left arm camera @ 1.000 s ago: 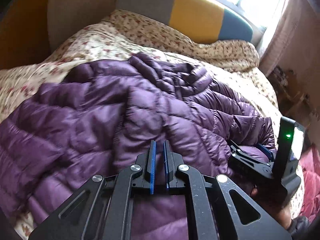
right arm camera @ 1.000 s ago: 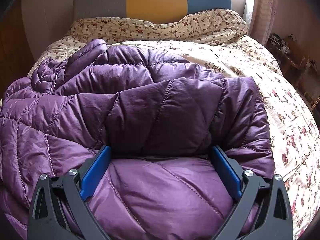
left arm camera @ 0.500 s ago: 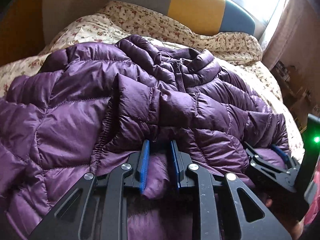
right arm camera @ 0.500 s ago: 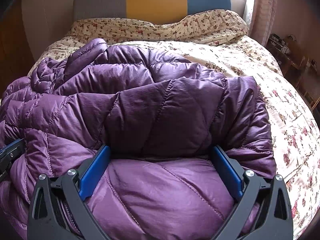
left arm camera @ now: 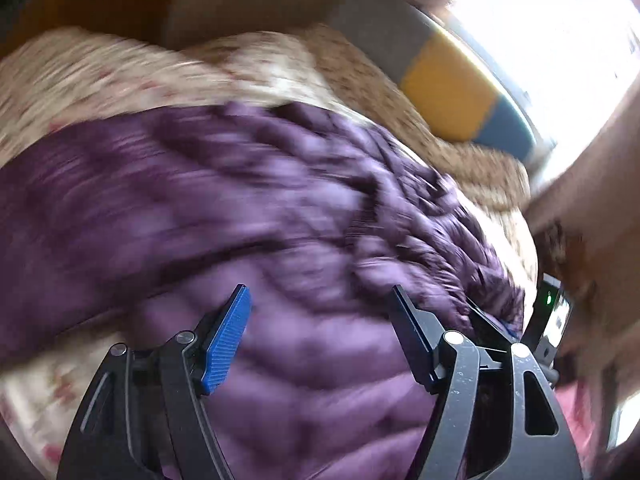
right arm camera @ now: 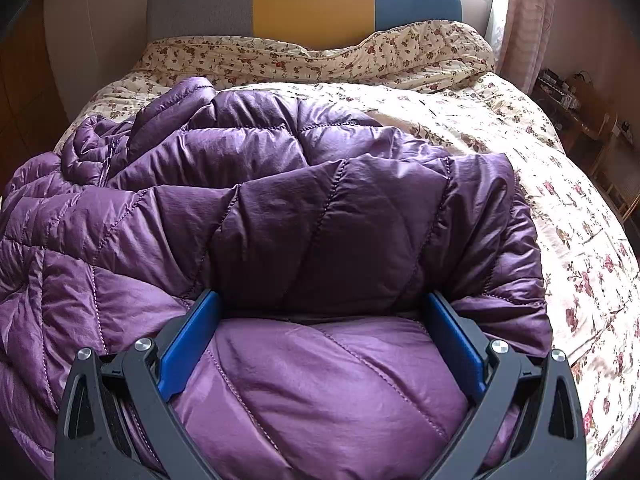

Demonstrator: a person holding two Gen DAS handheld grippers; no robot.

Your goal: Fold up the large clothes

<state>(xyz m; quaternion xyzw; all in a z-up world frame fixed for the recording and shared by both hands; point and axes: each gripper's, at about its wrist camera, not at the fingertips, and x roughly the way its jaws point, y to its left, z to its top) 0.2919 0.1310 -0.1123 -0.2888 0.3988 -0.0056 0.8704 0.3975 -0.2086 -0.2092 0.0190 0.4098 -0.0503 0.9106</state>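
Observation:
A purple quilted down jacket [right arm camera: 280,208] lies bunched on the bed, with one panel folded over toward me. My right gripper [right arm camera: 320,296] rests low on its near edge. Its jaws stand wide and a puffy bulge of jacket fills the gap between the blue pads [right arm camera: 188,344]. In the blurred left wrist view the jacket [left arm camera: 224,208] spreads across the bed. My left gripper [left arm camera: 320,290] hovers over it with its jaws opening. Fabric lies below and between the fingers, and the pads do not press on it.
A floral quilt [right arm camera: 520,152] covers the bed. A grey, yellow and blue headboard [right arm camera: 312,0] stands at the far end. At the right are a curtain [right arm camera: 524,20] and a cluttered wooden shelf [right arm camera: 568,96]. A hand [left arm camera: 580,240] blurs the right of the left wrist view.
My left gripper went from shut on a jacket fold to open and let the fold go. It swung sideways and rolled, so its view tilts and blurs. The right gripper has not moved.

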